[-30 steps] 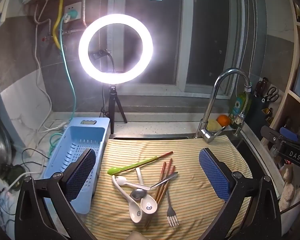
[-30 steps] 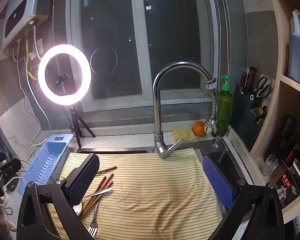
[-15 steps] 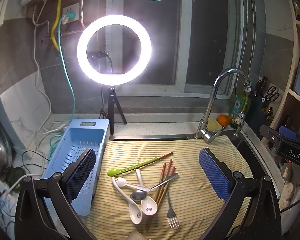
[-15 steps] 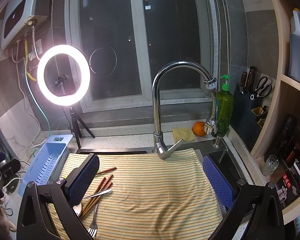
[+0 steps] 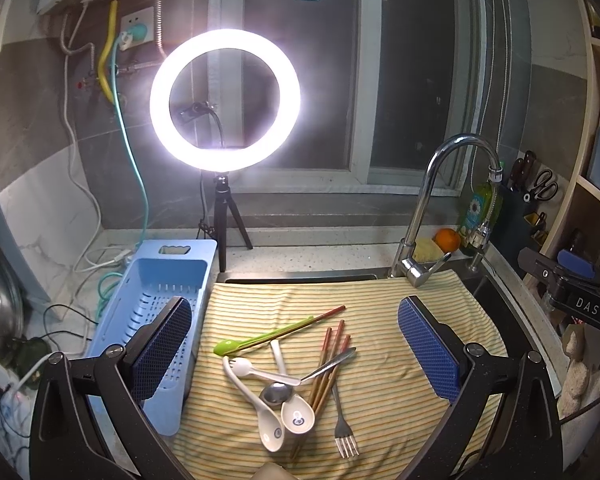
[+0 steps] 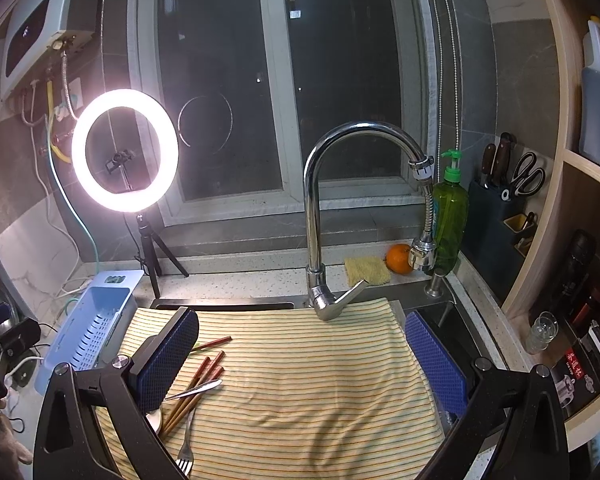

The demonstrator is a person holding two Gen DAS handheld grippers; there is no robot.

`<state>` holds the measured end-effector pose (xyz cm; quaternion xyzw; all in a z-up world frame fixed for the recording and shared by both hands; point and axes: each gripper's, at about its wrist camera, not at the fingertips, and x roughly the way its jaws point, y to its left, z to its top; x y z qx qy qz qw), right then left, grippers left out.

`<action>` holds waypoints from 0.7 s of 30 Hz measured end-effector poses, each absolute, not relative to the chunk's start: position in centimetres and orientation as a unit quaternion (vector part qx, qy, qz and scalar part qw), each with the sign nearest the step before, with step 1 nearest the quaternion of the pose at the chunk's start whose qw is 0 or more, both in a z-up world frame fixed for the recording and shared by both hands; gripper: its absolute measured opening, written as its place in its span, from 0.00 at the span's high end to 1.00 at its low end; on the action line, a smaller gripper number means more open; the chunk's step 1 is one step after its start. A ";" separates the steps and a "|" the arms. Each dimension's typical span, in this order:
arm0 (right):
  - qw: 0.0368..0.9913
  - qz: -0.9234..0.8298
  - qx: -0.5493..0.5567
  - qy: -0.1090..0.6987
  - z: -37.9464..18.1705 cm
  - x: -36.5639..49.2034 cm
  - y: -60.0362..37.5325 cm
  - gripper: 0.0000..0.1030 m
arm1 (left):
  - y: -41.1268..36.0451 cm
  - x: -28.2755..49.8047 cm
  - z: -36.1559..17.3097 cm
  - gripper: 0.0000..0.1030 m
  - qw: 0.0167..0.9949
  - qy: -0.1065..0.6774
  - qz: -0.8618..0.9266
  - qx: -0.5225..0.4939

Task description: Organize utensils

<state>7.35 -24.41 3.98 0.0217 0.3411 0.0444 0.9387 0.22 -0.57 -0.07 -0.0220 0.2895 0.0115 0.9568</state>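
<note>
The utensils lie in a loose heap on the striped cloth (image 5: 380, 320) that covers the sink, toward its left front part: a green spoon (image 5: 236, 345) beside one long chopstick (image 5: 320, 317), a bundle of reddish-brown chopsticks (image 5: 327, 364) angled across the pile, two white ceramic spoons (image 5: 260, 408) with bowls toward the camera, a white plastic spoon (image 5: 246, 366), a metal spoon (image 5: 278, 392) whose handle crosses the chopsticks, and a metal fork (image 5: 342, 428) with tines pointing near. Just left of the cloth, on the bench (image 5: 320, 254), stands an empty light-blue perforated basket (image 5: 156, 300). The left claw (image 5: 296, 350) hangs above the heap with its blue pads spread wide, gripping nothing. The right claw (image 6: 302, 364) is likewise spread wide and empty, over the bare right part of the cloth, the heap showing past its left finger. Behind the cloth rise a chrome faucet (image 6: 320, 208), a lit ring light (image 5: 225, 100) on a tripod, an orange (image 6: 398, 258) and a green soap bottle (image 6: 452, 208).
</note>
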 end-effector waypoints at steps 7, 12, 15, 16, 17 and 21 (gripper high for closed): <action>0.939 0.045 0.021 0.342 3.9 7.5 -24.3 0.01 | -0.6 0.2 -0.1 0.01 0.957 0.290 0.011 -0.022; 0.938 0.045 0.022 0.343 3.7 7.7 -24.3 0.01 | -0.6 0.3 -0.2 0.01 0.956 0.291 0.012 -0.023; 0.938 0.046 0.023 0.343 3.7 7.7 -24.2 0.01 | -0.5 0.3 -0.3 0.01 0.956 0.292 0.012 -0.025; 0.938 0.045 0.022 0.343 3.7 7.6 -24.2 0.01 | -0.5 0.3 -0.3 0.01 0.956 0.292 0.012 -0.024; 0.938 0.046 0.022 0.343 3.7 7.7 -24.2 0.01 | -0.5 0.3 -0.3 0.01 0.956 0.292 0.012 -0.024; 0.938 0.046 0.023 0.344 3.4 7.9 -24.2 0.01 | -0.5 0.3 -0.3 0.01 0.956 0.292 0.011 -0.024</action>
